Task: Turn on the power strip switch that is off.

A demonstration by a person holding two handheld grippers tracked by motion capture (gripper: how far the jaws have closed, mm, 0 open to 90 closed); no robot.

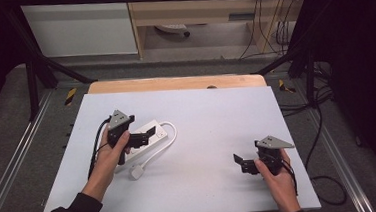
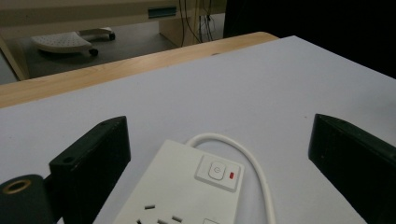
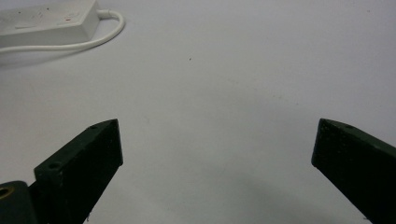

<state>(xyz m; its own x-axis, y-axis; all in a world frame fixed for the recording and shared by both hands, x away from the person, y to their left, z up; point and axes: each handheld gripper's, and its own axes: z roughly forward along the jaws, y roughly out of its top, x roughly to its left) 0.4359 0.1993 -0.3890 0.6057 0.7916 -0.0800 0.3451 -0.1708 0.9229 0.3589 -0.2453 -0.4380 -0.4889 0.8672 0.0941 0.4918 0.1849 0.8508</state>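
A: So, how much open room is there on the worktop [image 1: 201, 115]?

B: Plenty. The middle and the far half of its pale sheet lie bare, and a strip of bare wood runs along the far edge. The near right stretch in front of the right hand-held gripper [image 1: 240, 163] is bare too.

A: And the surface and the room?

B: The sheet is flat, matte and pale grey-white. Beyond the far edge are a grey floor, light wooden furniture and hanging cables. Dark metal frame legs [image 1: 35, 71] stand at both far corners, and black cables trail across the floor on the right.

A: What lies around, and what stands in the way?

B: A white power strip [image 1: 145, 137] lies on the left half of the worktop, its switch end towards the centre. Its white cord [image 1: 170, 132] loops out from that end and curls back to a white plug [image 1: 137, 172] lying nearer the person. The left hand-held gripper [image 2: 219, 154] hovers over the strip, jaws spread wide either side of it, pinching nothing. The right one sits well apart at the near right, jaws likewise spread over bare sheet.
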